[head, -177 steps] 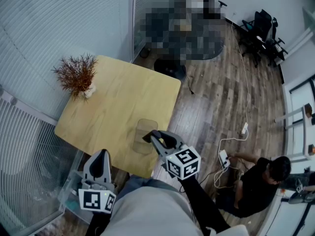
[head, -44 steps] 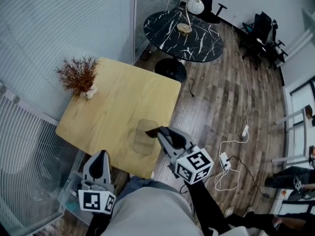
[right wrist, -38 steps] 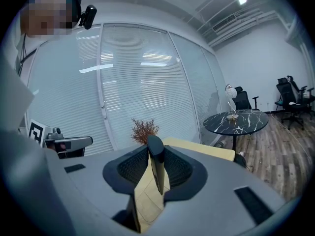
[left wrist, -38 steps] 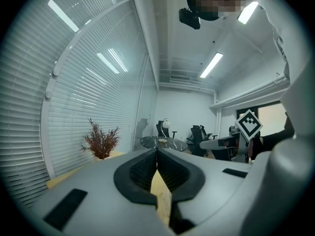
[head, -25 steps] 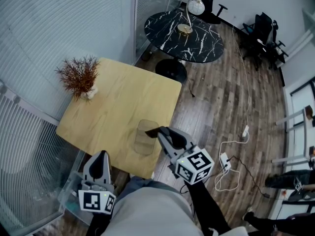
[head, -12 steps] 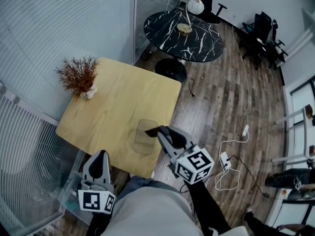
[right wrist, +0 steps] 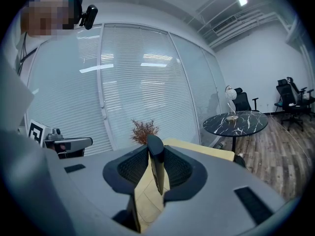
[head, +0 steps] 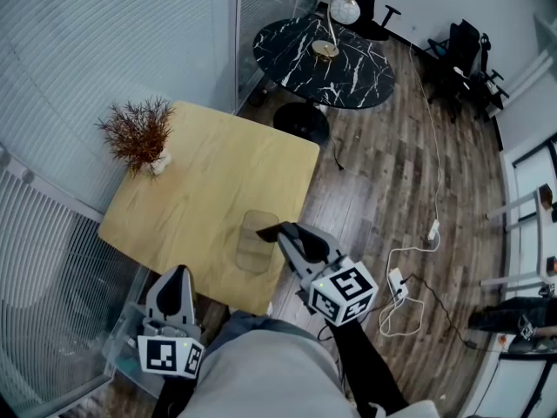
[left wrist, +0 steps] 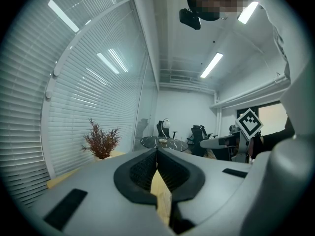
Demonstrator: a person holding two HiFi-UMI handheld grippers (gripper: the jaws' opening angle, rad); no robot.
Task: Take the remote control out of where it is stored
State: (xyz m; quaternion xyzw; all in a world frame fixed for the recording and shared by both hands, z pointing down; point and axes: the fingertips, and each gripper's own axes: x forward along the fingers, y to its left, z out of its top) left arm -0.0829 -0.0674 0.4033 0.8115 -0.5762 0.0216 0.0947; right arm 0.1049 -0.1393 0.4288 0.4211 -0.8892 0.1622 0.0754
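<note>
Right hand-held gripper: still pinching remote control, unmoving at clear holder's three o'clock; removal seemingly done. Left hand-held gripper: pressed together, idling.

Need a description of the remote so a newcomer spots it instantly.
Find the square wooden table; at its near edge, by the clear tray, is the right gripper. The remote is the slim black bar held on edge between its fingers: smooth where they are ribbed, opaque where the tray is clear.
</note>
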